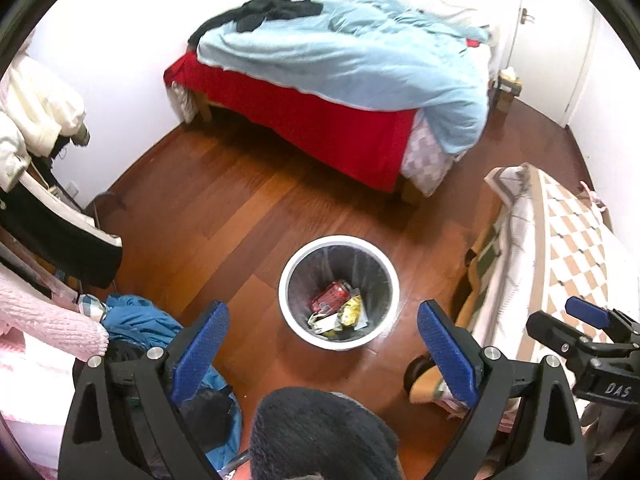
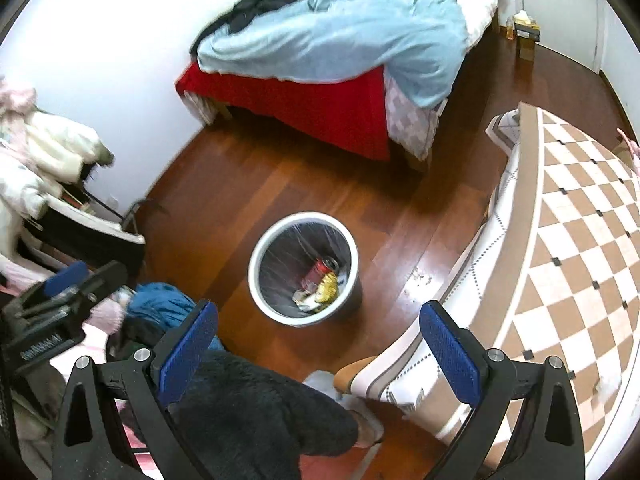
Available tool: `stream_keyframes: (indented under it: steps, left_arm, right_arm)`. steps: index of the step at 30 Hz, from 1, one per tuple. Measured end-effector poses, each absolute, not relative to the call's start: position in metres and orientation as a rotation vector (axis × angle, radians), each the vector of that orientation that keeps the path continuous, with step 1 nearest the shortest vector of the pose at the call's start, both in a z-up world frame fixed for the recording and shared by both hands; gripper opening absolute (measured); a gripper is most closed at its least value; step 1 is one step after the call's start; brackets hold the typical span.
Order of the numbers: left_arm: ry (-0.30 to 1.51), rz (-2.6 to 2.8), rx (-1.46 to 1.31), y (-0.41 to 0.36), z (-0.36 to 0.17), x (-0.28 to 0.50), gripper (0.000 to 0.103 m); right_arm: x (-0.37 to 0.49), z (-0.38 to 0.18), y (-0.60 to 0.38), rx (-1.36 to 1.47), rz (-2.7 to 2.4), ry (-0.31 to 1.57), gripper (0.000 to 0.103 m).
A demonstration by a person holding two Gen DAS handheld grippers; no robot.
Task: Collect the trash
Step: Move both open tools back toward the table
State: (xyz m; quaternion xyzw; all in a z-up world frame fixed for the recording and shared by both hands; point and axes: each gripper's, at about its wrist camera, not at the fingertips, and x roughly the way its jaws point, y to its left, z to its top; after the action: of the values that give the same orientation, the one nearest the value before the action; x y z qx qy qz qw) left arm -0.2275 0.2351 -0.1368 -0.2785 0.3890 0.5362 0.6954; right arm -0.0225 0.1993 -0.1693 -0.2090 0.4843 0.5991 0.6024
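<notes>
Landmark: white trash bin [image 1: 339, 292], standing upright on the wooden floor [image 1: 224, 216], lined with a dark bag. Left of the bin, against the wall: a heap of white and pink clothing [image 1: 36, 120] over a dark rack, and nearer the bin on the floor a crumpled blue garment [image 1: 140, 320]. Left tongs [image 1: 323, 352] are held above and just short of the bin, blue pads spread wide, nothing between them; a dark fuzzy sleeve [image 1: 320, 436] sits below them at the frame's lower edge. Inside the bin, at its bottom: a red can [image 1: 332, 296], a yellow crumpled wrapper [image 1: 352, 312] touching it, and pale paper scraps [image 1: 324, 322] beside these. Beyond the bin: a bed [image 1: 320, 120] with red sheet, light blue duvet [image 1: 360, 60] and a black garment [image 1: 276, 10] at its far end. Right of the bin: a second bed with a brown-and-white checked cover [image 1: 568, 232], its edge near the bin but apart from it. Right tongs [image 2: 320, 352] also spread wide and empty, hovering above the floor on the near side of the bin [image 2: 305, 268]; the right wrist view shows the same can [image 2: 320, 270] and wrapper [image 2: 329, 288] in the bin. Far right corner beyond the bed: a small stack of boxes [image 1: 508, 88], contents unclear.
</notes>
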Motion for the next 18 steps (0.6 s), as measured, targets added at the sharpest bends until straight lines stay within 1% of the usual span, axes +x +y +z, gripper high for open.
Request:
stream_keyframes:
  steps: [4,8,13,18]
  left_arm:
    - [0.852,1.196,-0.564,0.213,-0.119,-0.205,0.096]
    - [0.831,1.165,-0.526,0.193,-0.112,-0.175,0.096]
    - [0.848,1.041,-0.522,0.167,-0.128,-0.101,0.096]
    - [0.936,0.876,-0.489,0.131,-0.16,-0.003,0.096]
  right_arm:
    - [0.004,-0.143,0.163,-0.364,1.382,1.118,0.102]
    - [0.042,-0.132,0.119,-0.286,1.309,1.113,0.102]
    - [0.116,-0.146,0.054,-0.244,1.097,1.131,0.102]
    - [0.205,-0.173,-0.023,-0.217,0.845,1.16,0.102]
